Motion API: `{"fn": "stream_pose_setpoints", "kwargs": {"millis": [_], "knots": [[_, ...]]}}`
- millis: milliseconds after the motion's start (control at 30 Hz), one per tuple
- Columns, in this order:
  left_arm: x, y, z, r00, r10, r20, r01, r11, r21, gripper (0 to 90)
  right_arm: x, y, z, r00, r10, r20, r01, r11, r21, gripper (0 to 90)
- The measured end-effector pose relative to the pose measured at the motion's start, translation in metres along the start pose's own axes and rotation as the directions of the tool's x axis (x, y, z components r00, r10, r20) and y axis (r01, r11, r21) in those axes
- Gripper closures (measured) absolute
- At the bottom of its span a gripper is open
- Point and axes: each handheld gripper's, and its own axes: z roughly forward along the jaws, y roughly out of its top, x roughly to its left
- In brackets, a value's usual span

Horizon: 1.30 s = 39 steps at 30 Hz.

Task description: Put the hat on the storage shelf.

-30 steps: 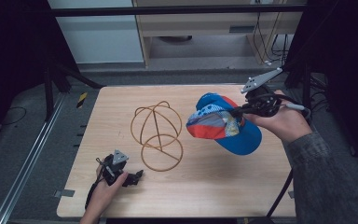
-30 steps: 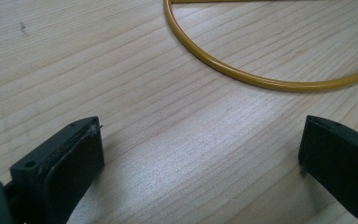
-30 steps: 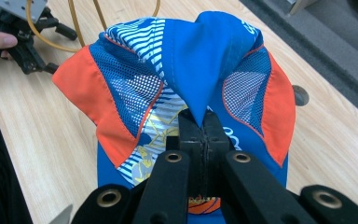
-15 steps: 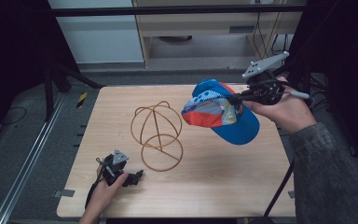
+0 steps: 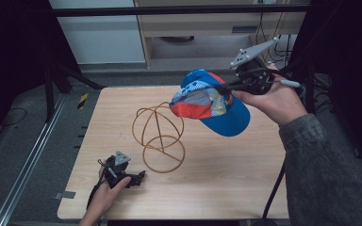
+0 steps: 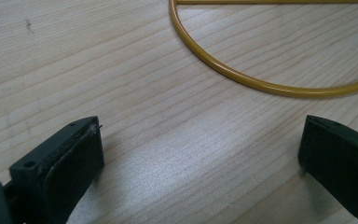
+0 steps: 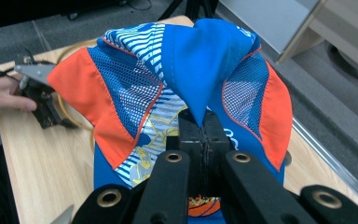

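Cap [image 5: 209, 101] aloft, pinched between right gripper [image 7: 200, 133] fingers; left gripper [image 6: 200, 158] fingers apart beside wire stand [image 5: 159, 136].

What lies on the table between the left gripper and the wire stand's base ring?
Nothing: in the left gripper view, bare wood separates the open left gripper from the ring of the stand.

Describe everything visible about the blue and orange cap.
The blue and orange mesh baseball cap is soft fabric: blue crown panel and brim, orange side panels, perforated mesh and white-striped printed sections. It hangs in the air above the light wooden table, crumpled, its brim drooping toward the person. The right gripper is shut on a pinched fold of blue cloth. Its left edge sits just above the yellow wire globe-shaped stand; contact cannot be judged.
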Motion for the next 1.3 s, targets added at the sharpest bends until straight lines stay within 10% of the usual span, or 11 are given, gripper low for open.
{"fn": "stream_pose_setpoints", "kwargs": {"millis": [1300], "knots": [[0.0, 0.0, 0.0, 1.0, -0.001, -0.005, 0.001, 1.0, -0.003, 0.0, 0.05, 0.08, 0.1, 0.9874, -0.121, -0.102, 0.125, 0.991, 0.037, 90.0]]}}
